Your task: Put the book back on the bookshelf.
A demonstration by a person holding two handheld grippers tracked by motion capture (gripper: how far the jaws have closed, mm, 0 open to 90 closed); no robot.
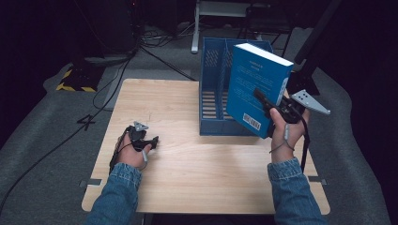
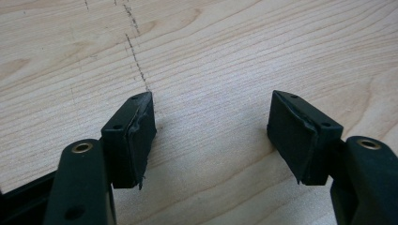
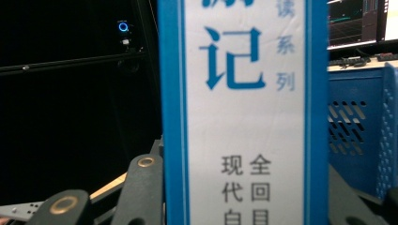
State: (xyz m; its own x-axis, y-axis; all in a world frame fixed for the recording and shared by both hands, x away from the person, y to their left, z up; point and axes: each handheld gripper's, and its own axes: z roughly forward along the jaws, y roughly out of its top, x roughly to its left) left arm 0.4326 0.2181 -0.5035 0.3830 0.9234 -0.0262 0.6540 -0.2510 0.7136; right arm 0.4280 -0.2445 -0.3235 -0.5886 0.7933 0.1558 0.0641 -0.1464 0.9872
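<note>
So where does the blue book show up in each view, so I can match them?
High view: the blue book is right of centre, lifted off the table and clamped in the right gripper, in front of the blue file rack.
Left gripper view: not in it; bare wooden table.
Right gripper view: its spine runs up the centre.
Shared landmark: the file rack.

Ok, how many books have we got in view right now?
1. The blue book is clamped in the right gripper, held up beside the blue file rack. The rack's slots look empty, though the book hides part of it.
</note>
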